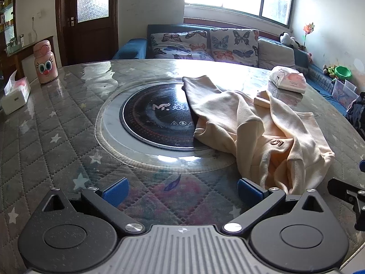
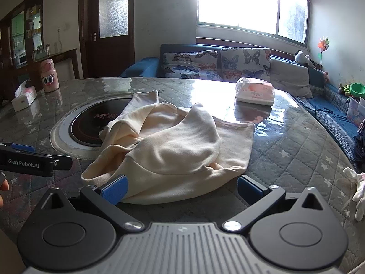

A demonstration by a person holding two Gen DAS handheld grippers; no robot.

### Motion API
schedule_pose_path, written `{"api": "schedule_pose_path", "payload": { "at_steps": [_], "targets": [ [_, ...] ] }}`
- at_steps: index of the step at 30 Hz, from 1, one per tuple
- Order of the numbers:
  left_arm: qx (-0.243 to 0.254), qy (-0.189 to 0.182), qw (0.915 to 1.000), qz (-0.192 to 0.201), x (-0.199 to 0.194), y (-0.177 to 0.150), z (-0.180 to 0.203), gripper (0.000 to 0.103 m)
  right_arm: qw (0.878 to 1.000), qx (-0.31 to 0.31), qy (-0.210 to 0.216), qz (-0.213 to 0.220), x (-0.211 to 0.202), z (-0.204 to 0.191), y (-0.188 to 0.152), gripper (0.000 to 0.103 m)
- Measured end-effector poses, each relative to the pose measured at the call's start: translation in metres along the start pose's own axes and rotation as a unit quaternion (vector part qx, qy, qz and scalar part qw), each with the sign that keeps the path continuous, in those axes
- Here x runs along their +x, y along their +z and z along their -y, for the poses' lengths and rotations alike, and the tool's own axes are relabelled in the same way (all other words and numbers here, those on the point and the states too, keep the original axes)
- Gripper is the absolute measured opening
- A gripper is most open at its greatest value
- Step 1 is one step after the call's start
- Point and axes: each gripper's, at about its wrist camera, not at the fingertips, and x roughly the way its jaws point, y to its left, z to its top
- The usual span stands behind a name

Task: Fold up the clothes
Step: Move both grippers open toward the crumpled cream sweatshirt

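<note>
Sweatshirt [image 2: 168,146] crumpled on table [image 2: 296,150], sleeve draped over cooktop [image 1: 155,123]. Left gripper [image 1: 182,188] and right gripper [image 2: 182,188] spread wide, empty, near hem, likely positioned for grasp.

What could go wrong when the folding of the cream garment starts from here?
The cream garment lies bunched, so the open right gripper at its hem may pinch several layers at once. Part of it covers the black cooktop; if warm, that could matter. Dragging might nudge the tissue pack.
</note>
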Motion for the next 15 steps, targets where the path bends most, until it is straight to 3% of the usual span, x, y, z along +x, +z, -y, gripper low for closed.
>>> {"api": "schedule_pose_path", "payload": {
  "at_steps": [15],
  "targets": [
    [0.004, 0.005, 0.9999, -0.009, 0.0049, 0.0017, 0.0068, 0.103, 1.000, 0.003, 0.005, -0.008, 0.0065, 0.0003, 0.0014, 0.103]
  ]
}}
